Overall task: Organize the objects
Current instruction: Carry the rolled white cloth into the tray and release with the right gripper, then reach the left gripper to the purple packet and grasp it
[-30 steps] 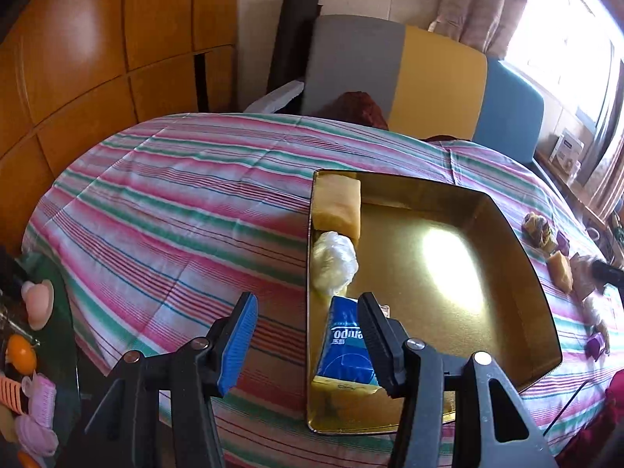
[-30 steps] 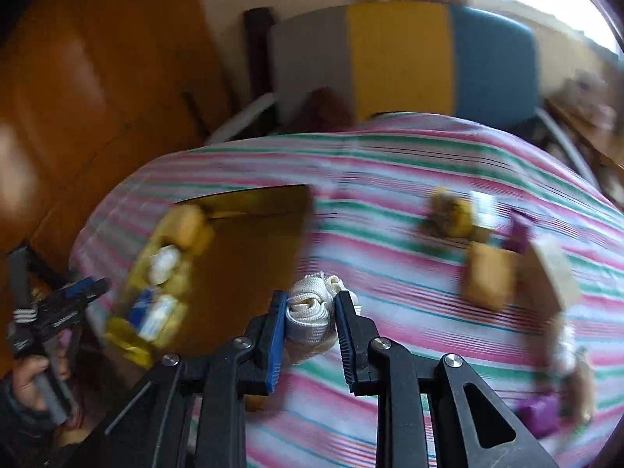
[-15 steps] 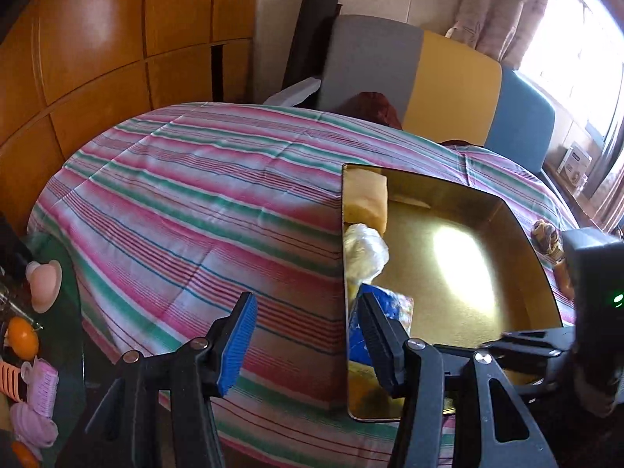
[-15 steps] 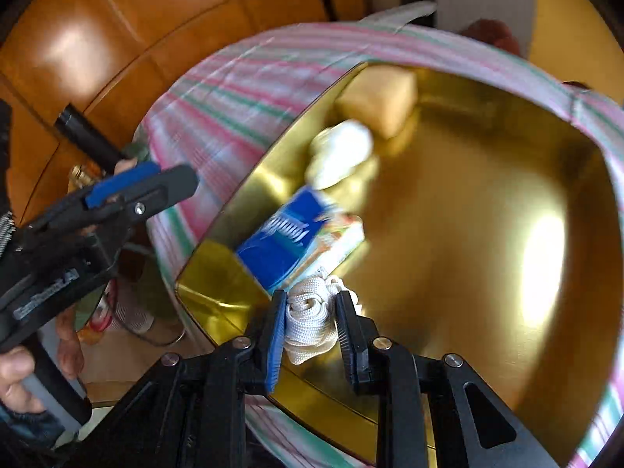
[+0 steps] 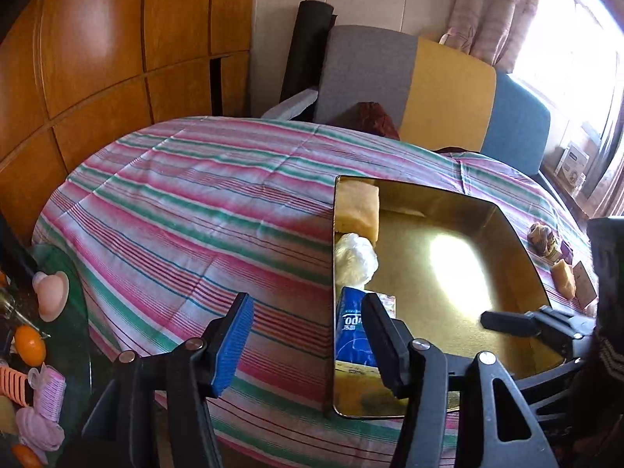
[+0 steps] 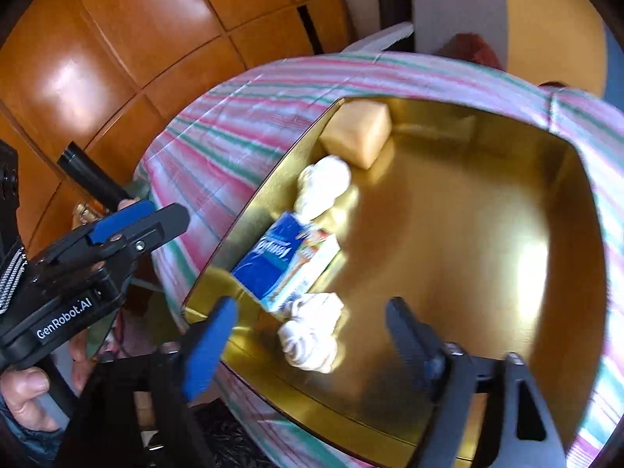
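Left wrist view: left gripper [image 5: 306, 335] hangs with jaws wide apart, nothing between them, over the striped tablecloth [image 5: 187, 210] just beside the gold tray [image 5: 518, 241]. Inside the tray, along its left wall, sit a tan sponge block [image 5: 360, 208], a white wad [image 5: 355, 259] and a blue tissue pack [image 5: 351, 331], one after the other. Out on the cloth past the tray's right wall a few small items [image 5: 553, 249] are not yet collected: a brownish lump, a tan block, a couple of others too small to name. The right gripper's finger pokes in over the tray from the right. Right wrist view: right gripper [image 6: 310, 333] is spread open over the tray's near end, clamping nothing. A white rope bundle [image 6: 312, 335] lies loose on the tray floor between the jaws, touching the tissue pack's near end, so it reads as deposited. Judgement: four things are in the tray in a line, and the loose items on the cloth are left to do, so roughly midway. Likely next is pulling the right gripper out for another pickup.
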Available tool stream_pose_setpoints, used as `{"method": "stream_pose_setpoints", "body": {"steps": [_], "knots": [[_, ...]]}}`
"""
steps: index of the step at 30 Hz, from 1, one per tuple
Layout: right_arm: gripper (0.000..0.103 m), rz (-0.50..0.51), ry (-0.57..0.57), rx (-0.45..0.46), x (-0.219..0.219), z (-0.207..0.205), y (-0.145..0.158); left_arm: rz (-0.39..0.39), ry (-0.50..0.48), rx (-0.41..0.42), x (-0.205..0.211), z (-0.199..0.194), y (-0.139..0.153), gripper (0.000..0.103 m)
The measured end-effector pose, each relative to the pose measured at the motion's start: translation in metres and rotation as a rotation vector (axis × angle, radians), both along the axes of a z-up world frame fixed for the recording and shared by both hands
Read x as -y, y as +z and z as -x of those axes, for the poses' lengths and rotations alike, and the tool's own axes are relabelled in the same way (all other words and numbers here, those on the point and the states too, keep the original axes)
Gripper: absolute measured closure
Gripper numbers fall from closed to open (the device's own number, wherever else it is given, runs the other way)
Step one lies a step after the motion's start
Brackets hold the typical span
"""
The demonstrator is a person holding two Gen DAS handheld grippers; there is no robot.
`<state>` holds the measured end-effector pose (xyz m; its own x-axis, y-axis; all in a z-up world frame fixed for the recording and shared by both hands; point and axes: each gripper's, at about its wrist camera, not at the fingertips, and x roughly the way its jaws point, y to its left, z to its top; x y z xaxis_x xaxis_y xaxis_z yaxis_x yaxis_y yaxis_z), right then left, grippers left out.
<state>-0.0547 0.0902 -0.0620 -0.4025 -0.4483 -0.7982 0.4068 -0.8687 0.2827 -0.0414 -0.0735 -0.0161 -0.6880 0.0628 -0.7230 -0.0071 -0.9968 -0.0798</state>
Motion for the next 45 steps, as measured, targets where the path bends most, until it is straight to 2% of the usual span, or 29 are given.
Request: {"method": "stream_pose_setpoints", "body": {"steps": [4,10,19,26,31,36,38,43,45], "knots": [[0.0,-0.042,-0.038,-0.073,-0.016,-0.007,0.018,0.01,-0.024,-0.014,-0.007,-0.004,0.005,0.045],[0.0,-0.08,-0.105,-0.139,-0.048,-0.02,0.038,0.013,-0.071,-0.022,-0.022,-0.008,0.009,0.045],[0.0,-0.115,-0.268,-0.172,-0.116,-0.034,0.052,0.008,-0.139,-0.017,-0.048,-0.009,0.014,0.044],[0.0,-0.184,-0.468,-0.174,-0.204,-0.056,0.062,0.027,-0.264,-0.033,-0.088,-0.008,0.02,0.044],[0.0,-0.221,-0.67,-0.159,-0.285,-0.085,0.069,0.058,-0.378,-0.043,-0.132,-0.008,0.023,0.044],[0.0,-0.199,-0.902,-0.128,-0.362,-0.118,0.075,0.075,-0.523,-0.051,-0.19,-0.012,0.025,0.044],[0.0,-0.155,-0.984,-0.116,-0.388,-0.132,0.074,0.076,-0.578,-0.05,-0.211,-0.014,0.025,0.044],[0.0,-0.057,-1.101,-0.102,-0.428,-0.157,0.063,0.086,-0.719,-0.047,-0.268,-0.023,0.023,0.044],[0.0,0.048,-1.119,-0.097,-0.439,-0.165,0.058,0.092,-0.769,-0.038,-0.29,-0.028,0.019,0.044]]}}
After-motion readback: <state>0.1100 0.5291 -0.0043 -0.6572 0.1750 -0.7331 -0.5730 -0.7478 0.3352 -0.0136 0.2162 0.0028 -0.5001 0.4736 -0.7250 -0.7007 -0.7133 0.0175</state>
